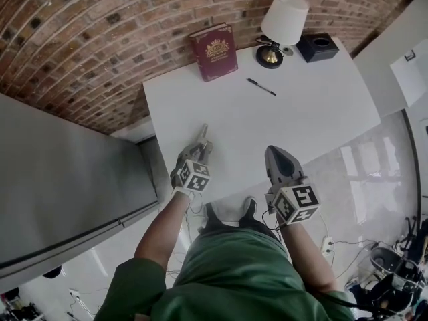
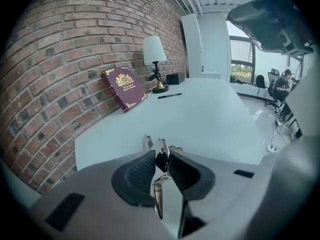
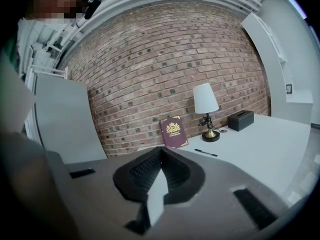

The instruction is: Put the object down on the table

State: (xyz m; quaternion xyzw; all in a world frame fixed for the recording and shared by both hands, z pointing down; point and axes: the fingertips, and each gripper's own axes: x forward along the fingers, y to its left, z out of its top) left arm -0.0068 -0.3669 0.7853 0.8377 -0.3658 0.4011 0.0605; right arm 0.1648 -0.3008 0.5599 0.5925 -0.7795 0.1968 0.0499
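Observation:
My left gripper [image 1: 200, 147] [image 2: 161, 159] is shut on a small bunch of metal keys [image 1: 203, 134] [image 2: 160, 147] with a dark head. Their blades stick out past the jaws, over the near left part of the white table [image 1: 301, 119] [image 2: 210, 119]. Whether the keys touch the tabletop I cannot tell. My right gripper [image 1: 275, 152] [image 3: 160, 152] is shut with nothing between its jaws and hangs at the table's near edge, to the right of the left one.
A dark red book [image 1: 213, 51] leans on the brick wall at the back. A white-shaded lamp [image 1: 283, 20], a black box [image 1: 317, 46] and a black pen [image 1: 261, 86] are at the back right. A grey cabinet [image 1: 60, 179] stands left of the table.

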